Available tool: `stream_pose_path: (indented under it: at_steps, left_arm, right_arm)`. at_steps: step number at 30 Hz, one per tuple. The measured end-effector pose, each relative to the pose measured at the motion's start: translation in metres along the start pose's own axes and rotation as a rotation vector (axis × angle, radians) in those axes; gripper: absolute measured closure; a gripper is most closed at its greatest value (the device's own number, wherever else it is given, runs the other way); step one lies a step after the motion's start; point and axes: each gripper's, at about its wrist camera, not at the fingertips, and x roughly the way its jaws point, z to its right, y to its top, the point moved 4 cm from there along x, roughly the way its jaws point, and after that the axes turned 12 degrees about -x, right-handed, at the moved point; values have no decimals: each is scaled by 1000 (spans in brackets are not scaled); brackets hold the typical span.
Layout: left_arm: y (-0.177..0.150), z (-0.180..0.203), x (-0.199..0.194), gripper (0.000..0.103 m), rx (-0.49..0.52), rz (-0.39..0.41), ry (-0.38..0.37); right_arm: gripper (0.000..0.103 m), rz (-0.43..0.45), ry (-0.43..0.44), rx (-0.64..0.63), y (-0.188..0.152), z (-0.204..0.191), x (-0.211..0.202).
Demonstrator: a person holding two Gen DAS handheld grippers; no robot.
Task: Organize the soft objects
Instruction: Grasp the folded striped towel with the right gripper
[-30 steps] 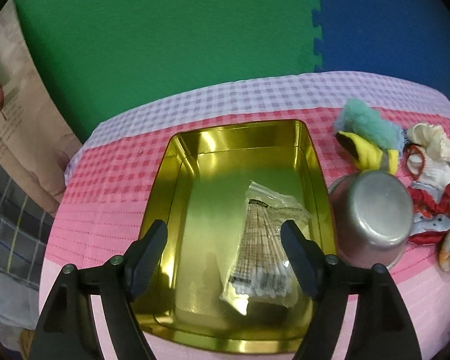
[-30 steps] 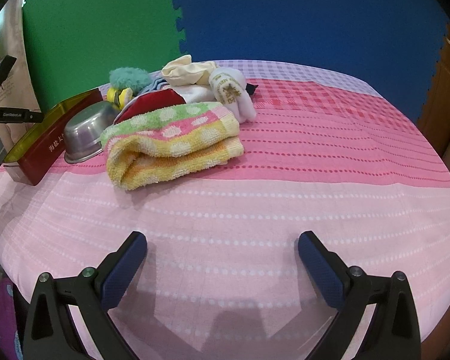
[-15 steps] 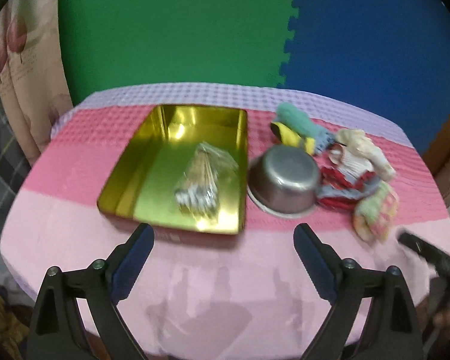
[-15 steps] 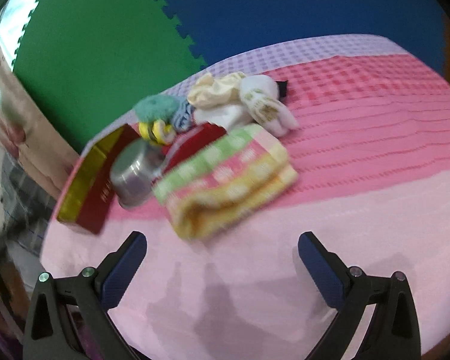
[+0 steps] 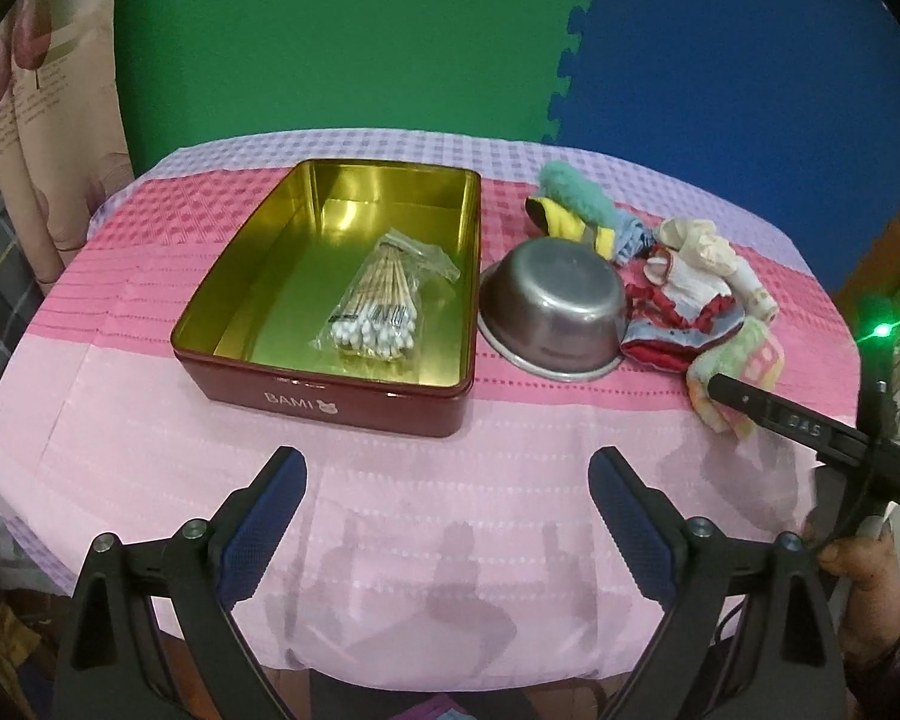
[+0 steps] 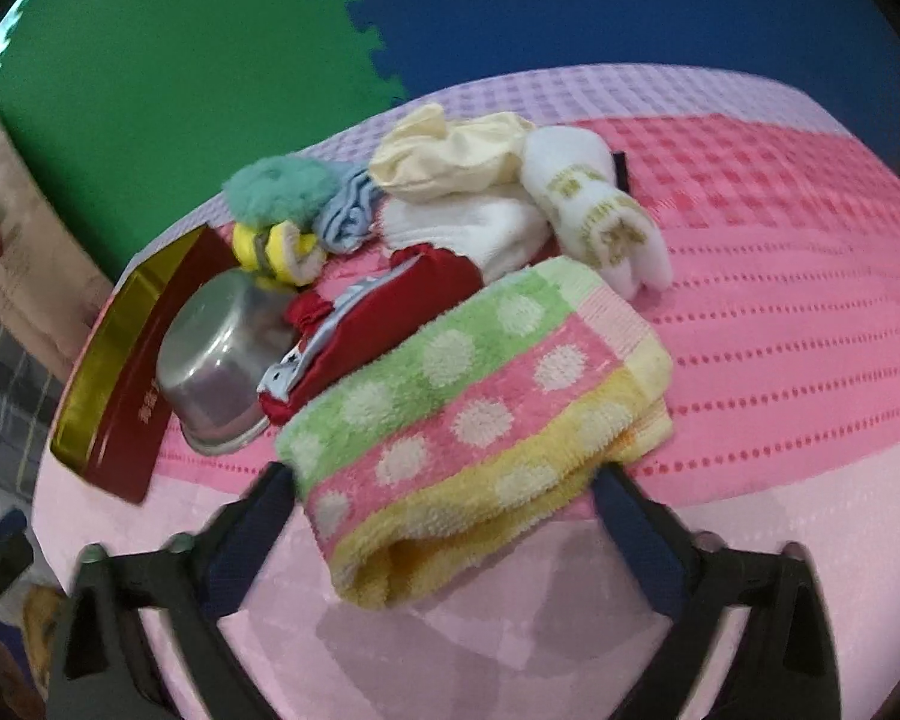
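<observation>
**Closing on the folded towel**

Closing my right tongs [image 6: 444, 492] around the folded dotted towel [image 6: 480, 396], whose near end lies between the jaws; I cannot tell whether the pads press yet. My left tongs [image 5: 447, 480] hang wide open and empty over the desk [image 5: 150, 420], before the red tin [image 5: 330, 402].

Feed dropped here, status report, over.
Left gripper open, empty. Right gripper closing around folded towel. Steel bowl beside tin.
</observation>
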Motion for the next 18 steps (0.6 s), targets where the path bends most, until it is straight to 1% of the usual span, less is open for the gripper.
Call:
stream_pose_path:
  at_steps: [1, 2, 3, 4, 9, 11, 13, 16, 18]
  left_arm:
    - [-1, 1, 0, 10, 0, 0, -1]
    - [-2, 2, 0, 10, 0, -2, -6]
    - [-2, 3, 0, 10, 3, -6, -11]
    - [-3, 4, -1, 10, 6, -8, -12]
    - [-7, 6, -10, 10, 18, 3, -9]
    - [-11, 5, -15, 10, 8, 8, -7]
    - [-16, 2, -21, 10, -12, 12, -13]
    - [-24, -4, -30, 10, -43, 16, -11]
    - [-29, -9, -35, 9, -45, 27, 8]
  right_arm:
    - [68, -1, 7, -25, -1, -2, -1]
    - [69, -4, 35, -44, -3, -3, -4]
    - [73, 2, 41, -53, -4, -3, -7]
    - [75, 8, 42, -64, -6, -2, -11]
    - [75, 38, 95, -80, -22, 2, -45]
    - [75, 63, 141, -96, -28, -2, -65]
    - [75, 81, 149, -129, -29, -12, -79]
    - [75, 103, 209, -185, -16, -36, -94]
    - [75, 120, 246, -233, -3, -58, -97]
